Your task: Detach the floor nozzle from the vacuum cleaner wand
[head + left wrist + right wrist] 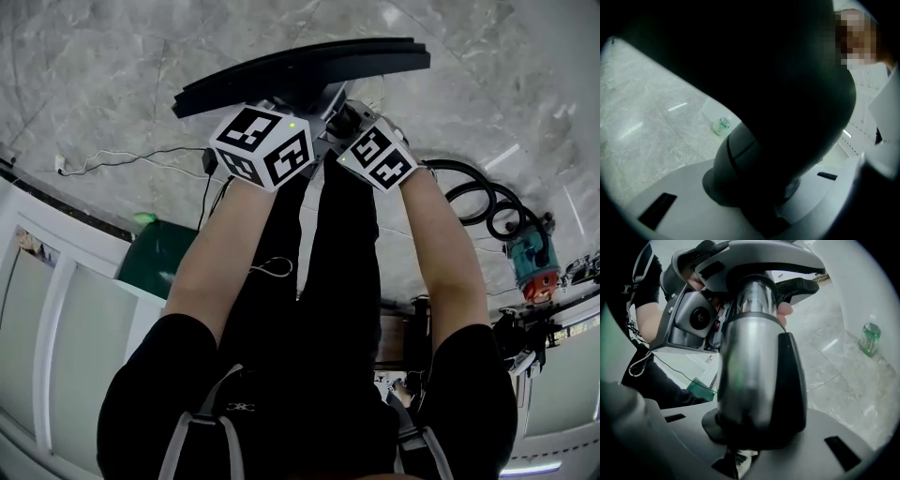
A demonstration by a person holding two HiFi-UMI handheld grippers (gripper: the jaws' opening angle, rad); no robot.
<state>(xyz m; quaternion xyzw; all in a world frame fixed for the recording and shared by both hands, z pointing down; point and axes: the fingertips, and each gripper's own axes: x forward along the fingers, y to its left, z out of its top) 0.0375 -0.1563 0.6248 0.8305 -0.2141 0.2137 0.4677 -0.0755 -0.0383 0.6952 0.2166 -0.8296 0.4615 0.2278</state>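
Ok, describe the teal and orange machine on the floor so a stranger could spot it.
Start at the grey marble floor, on the person's right. Beside the coiled black hose lies a short teal cylinder with an orange end, the only brightly coloured thing on that side.

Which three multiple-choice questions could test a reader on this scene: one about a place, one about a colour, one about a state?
1. Where does the coiled black hose lie in the head view?
A. on the floor at the person's right
B. on the floor at the person's left
C. draped over a gripper

2. What colour is the tube of the wand?
A. red
B. silver
C. yellow

3. In what state is the floor nozzle?
A. lying alone on the floor
B. broken in two
C. still joined to the wand

Answers:
1 A: the hose curls on the floor beside the right arm.
2 B: the right gripper view shows shiny metal.
3 C: in that view the tube runs up into the nozzle's neck.
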